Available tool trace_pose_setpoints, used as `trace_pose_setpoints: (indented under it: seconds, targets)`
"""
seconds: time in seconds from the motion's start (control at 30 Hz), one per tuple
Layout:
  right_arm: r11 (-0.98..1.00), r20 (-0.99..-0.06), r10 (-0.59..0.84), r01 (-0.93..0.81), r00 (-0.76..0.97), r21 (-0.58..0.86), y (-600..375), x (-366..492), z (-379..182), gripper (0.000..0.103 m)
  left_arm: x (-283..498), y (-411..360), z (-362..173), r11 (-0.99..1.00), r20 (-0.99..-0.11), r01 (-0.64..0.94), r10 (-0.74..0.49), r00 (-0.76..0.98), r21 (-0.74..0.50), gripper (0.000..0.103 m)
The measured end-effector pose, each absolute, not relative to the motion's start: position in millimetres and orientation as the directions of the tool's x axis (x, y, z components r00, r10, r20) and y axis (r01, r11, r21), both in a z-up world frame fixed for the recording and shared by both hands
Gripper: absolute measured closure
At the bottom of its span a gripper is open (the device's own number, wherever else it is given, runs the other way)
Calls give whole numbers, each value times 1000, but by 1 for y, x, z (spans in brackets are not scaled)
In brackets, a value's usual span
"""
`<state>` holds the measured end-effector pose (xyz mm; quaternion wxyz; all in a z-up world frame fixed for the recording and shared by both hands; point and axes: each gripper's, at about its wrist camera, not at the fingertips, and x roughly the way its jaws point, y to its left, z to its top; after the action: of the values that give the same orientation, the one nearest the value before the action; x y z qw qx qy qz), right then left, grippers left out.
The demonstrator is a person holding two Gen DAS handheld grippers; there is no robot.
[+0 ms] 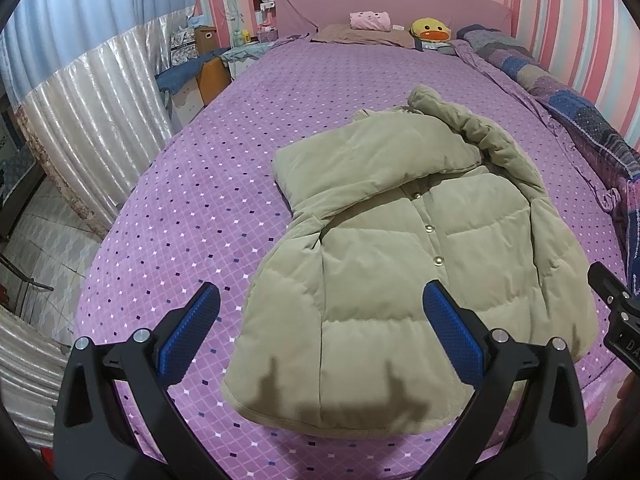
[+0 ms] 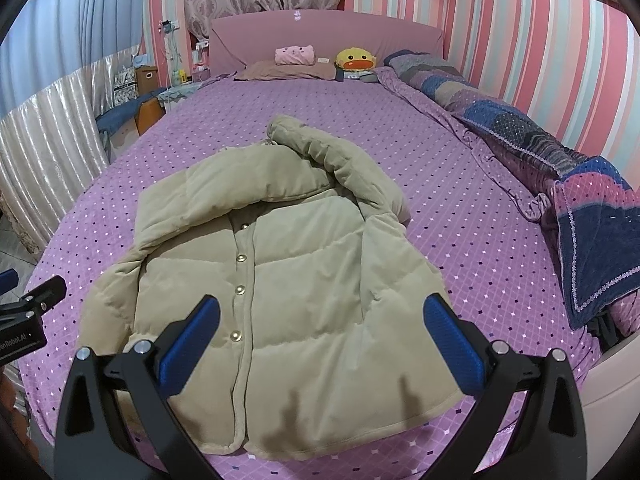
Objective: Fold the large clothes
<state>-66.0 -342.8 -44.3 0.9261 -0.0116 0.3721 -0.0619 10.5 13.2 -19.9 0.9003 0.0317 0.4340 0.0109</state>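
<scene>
A beige quilted puffer jacket with brass snap buttons (image 1: 400,248) lies front-up on a purple bed sheet with a small diamond pattern (image 1: 192,208), hem toward the cameras, near the bed's foot edge. One sleeve (image 1: 360,160) is folded across the chest, over the top of the button placket; the other sleeve (image 2: 344,160) lies along the collar toward the headboard.

The left gripper (image 1: 320,336), black w/ blue textured pads, hovers above the jacket's hem, jaws spread wide, holding nothing. The right gripper (image 2: 320,344) (same build) hangs above the hem too, jaws apart, empty. Each casts a shadow on the fabric below.

At the bed's far end: a yellow duck plush (image 2: 354,60) and a pink rolled cushion (image 2: 295,55) on a brown pillow (image 2: 288,70). A blue-and-purple patchwork quilt (image 2: 560,160) runs bunched along the striped pink wall (image 2: 540,48).
</scene>
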Motion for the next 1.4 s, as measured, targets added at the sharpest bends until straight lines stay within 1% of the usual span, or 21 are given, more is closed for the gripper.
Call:
trace_pose_setpoints:
  seconds: [0.43,0.73,0.97,1.33,1.4]
  targets:
    - [992,-691,-127,103,712,-75,-343,-61,-46,2,12,7,-18,995,-760,40,42,648,89,3]
    - [990,-694,-139,115,706,-81,-344,-53,-49,2,22,6,-24,995,-776,64,15,631,71,3]
    - [989,-683,-149,116,715,-95,-341,-47,-45,2,28,5,-23,995,-768,82,-10,641,55,3]
    - [988,-668,-153,102,728,-116,-339,-39,-39,2,38,10,-18,996,-762,80,-19,647,43,3]
    - [990,-664,-140,80,735,-120,-337,-38,-39,2,39,10,-17,996,-761,75,-6,649,56,3]
